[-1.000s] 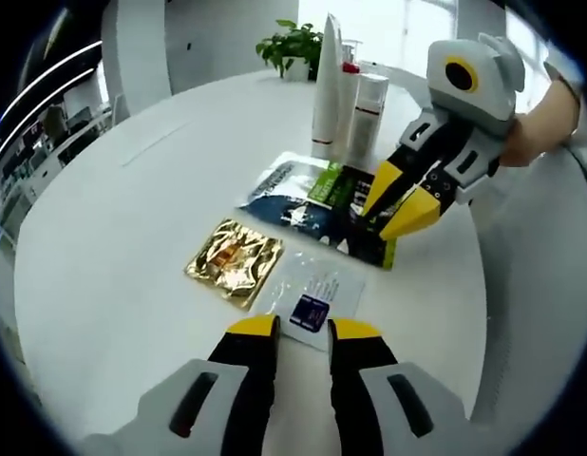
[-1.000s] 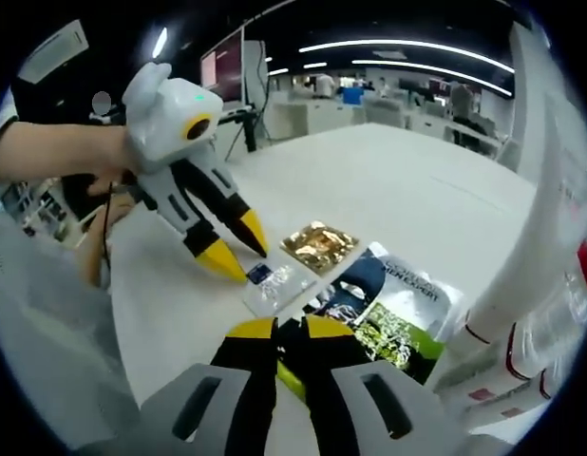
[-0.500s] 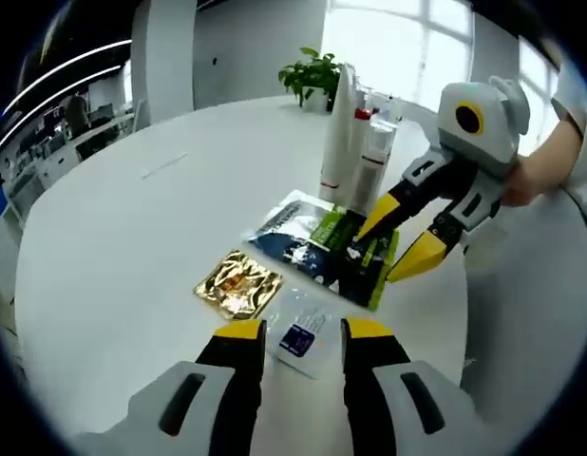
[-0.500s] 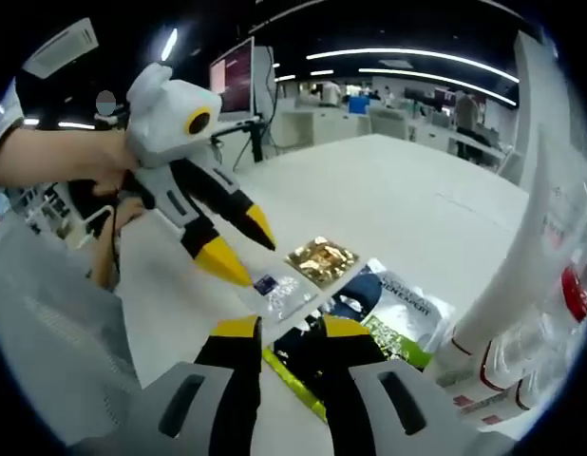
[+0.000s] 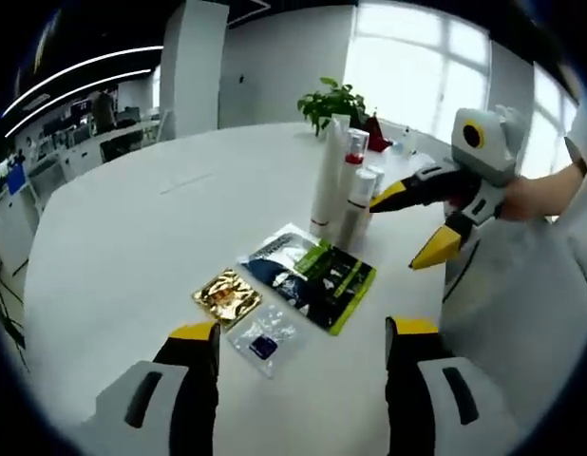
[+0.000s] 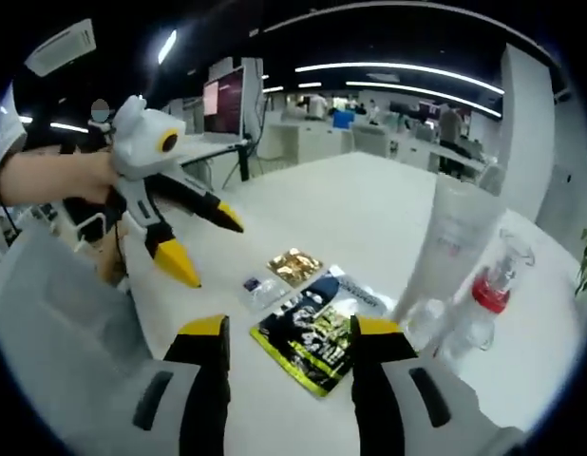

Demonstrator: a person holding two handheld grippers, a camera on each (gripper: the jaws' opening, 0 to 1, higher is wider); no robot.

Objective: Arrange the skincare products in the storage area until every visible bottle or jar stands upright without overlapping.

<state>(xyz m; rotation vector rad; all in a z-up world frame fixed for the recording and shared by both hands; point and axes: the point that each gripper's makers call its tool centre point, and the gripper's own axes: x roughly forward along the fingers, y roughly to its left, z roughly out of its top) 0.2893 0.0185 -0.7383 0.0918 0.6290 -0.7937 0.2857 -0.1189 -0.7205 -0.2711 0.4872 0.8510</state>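
Note:
On the white round table (image 5: 132, 218) a tall white tube (image 5: 327, 176), a red-capped bottle (image 5: 350, 171) and a clear bottle (image 5: 362, 199) stand upright close together. In front of them lie flat a dark blue and green packet (image 5: 308, 275), a gold sachet (image 5: 227, 296) and a clear sachet (image 5: 263, 340). My left gripper (image 5: 303, 332) is open wide above the sachets, holding nothing. My right gripper (image 5: 407, 228) hangs open to the right of the bottles. In the right gripper view the right gripper (image 6: 292, 328) is open over the packet (image 6: 312, 328), with the tube (image 6: 450, 242) at right and the left gripper (image 6: 203, 244) at left.
A potted plant (image 5: 336, 100) stands at the table's far edge behind the bottles. The table's left half (image 5: 113, 247) is bare. A person's hand (image 6: 47, 176) holds the left gripper. Office desks and monitors (image 6: 222, 95) lie beyond the table.
The right gripper has let go of the green packet's edge and drawn back. Both grippers' jaws have spread wider, and both have risen away from the packets, which stayed in place.

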